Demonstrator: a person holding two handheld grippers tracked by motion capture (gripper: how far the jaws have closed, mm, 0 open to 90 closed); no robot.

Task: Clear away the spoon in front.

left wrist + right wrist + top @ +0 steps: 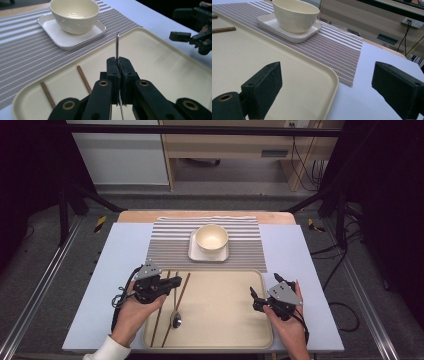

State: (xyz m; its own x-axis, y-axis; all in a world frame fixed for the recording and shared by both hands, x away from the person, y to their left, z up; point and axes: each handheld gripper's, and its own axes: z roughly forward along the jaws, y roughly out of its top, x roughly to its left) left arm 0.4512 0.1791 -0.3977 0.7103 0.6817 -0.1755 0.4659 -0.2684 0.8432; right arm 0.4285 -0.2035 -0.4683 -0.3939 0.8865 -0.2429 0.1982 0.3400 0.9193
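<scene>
Between the left gripper's (176, 281) clamped jaws sits the spoon's (175, 312) thin handle, its long axis running back toward the person, bowl end nearest them on the tray (220, 325). Two chopsticks (176, 307) flank it. One bowl (211, 239) lies ahead. Farther right, the right gripper (265, 290) gapes empty.

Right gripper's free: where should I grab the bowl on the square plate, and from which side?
Probably take the bowl by its thin upright rim on the near right, coming from above: it stands open side up on the square plate, too wide to span. The right gripper is open.
</scene>
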